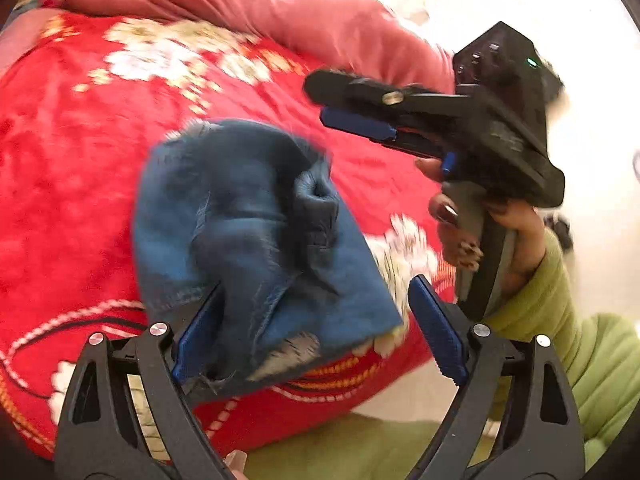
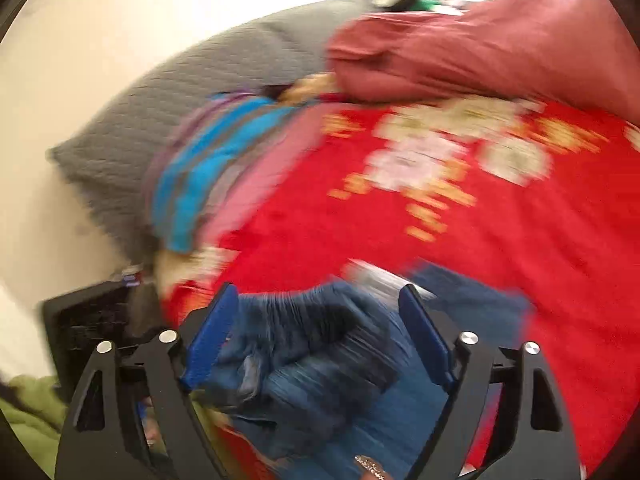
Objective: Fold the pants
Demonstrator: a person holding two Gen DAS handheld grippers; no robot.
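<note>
Blue denim pants lie bunched in a crumpled heap on a red flowered blanket. My left gripper stands open over the heap's near end. The cloth rests against the left blue pad, while the right pad is clear of it. A hand in a green sleeve holds my right gripper above and to the right of the pants, seen side-on. In the blurred right wrist view the right gripper is open, with the denim lying below and between its pads.
A pink-red quilt is piled at the far side of the bed. A grey pillow and a blue-and-purple striped cloth lie at the left. A black object stands beside the bed. The blanket's near edge drops off.
</note>
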